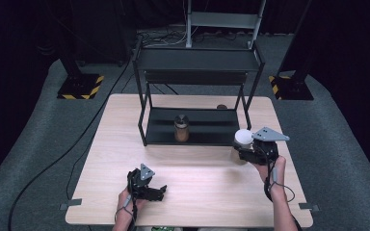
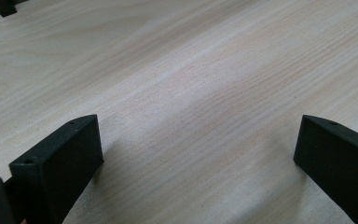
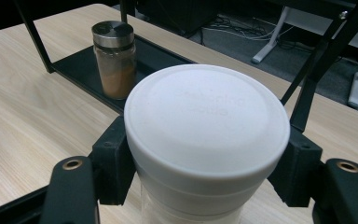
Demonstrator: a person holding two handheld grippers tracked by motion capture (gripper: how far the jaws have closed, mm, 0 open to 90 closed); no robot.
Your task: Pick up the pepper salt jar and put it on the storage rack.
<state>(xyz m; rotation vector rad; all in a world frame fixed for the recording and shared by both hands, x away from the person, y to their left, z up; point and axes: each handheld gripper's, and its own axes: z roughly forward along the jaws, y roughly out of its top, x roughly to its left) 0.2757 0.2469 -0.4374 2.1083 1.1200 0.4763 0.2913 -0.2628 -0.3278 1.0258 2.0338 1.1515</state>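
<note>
High view: the right tool (image 1: 247,147) sits at about four o'clock on the counter (image 1: 106,144), just in front of the right end of the black rack (image 1: 197,57), and its jaws are clamped on a white-capped jar (image 1: 243,137), held upright. In the right gripper view the two black pads press the jar (image 3: 205,140) on either side just under its broad cap, so the hold looks square and firm. A spice jar (image 1: 181,128) with a metal lid and brown powder already stands on the rack's lower shelf (image 1: 212,127), around the middle, toward twelve o'clock from the left tool. The step in hand is, by my reading, carrying the white-capped jar onto that shelf beside the spice jar. To do it well, keep the jar level and the squeeze steady, lift its base above the shelf's front lip, and steer it between the rack's right front post and the spice jar, leaving a gap so the two do not knock. Lower until the base rests flat before easing the jaws apart. The left tool (image 1: 149,190) lies low at about six o'clock with its jaws wide apart over bare wood, holding nothing, as the left gripper view shows; it is best left parked there, clear of the path.
</note>
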